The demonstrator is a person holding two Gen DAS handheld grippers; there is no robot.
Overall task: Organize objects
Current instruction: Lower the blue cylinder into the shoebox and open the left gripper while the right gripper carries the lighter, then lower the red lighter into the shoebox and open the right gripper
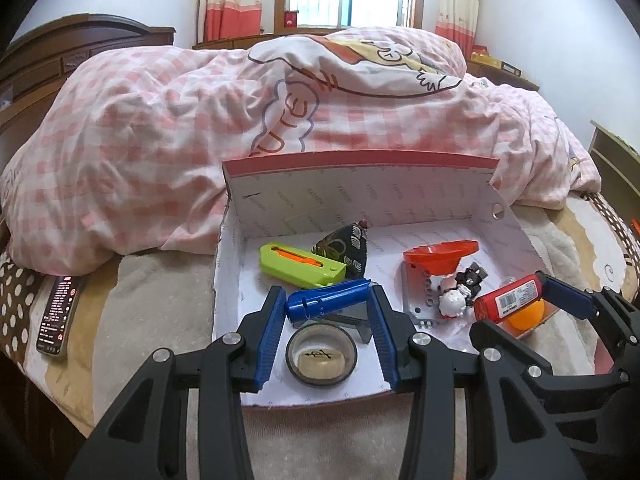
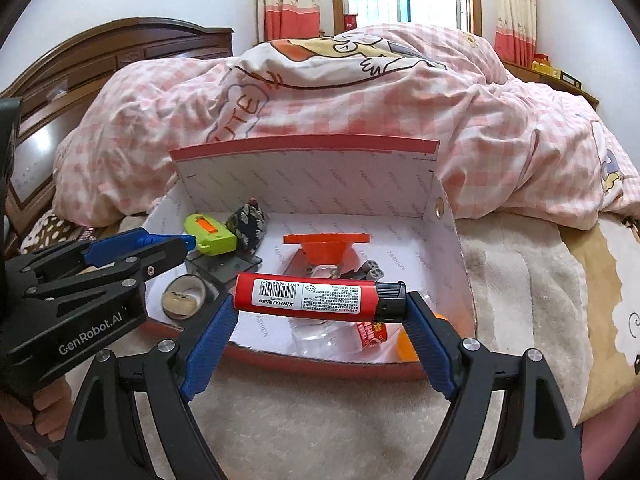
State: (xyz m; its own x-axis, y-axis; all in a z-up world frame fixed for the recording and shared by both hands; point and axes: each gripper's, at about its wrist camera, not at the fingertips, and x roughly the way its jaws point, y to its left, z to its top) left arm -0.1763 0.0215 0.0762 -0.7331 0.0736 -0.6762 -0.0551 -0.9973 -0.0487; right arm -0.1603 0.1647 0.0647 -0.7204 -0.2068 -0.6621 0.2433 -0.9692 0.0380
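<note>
Both held items hover inside box (image 1: pixel 516 232) walls.

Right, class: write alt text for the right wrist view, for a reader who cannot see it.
The right gripper holds a red lighter crosswise by its ends above an open white box on a bed. Inside lie an orange funnel and a lime green case. The left gripper shows at left.

Both tongs (image 1: pixel 326 304) (image 2: pixel 320 300) clamped — angled downward
</note>
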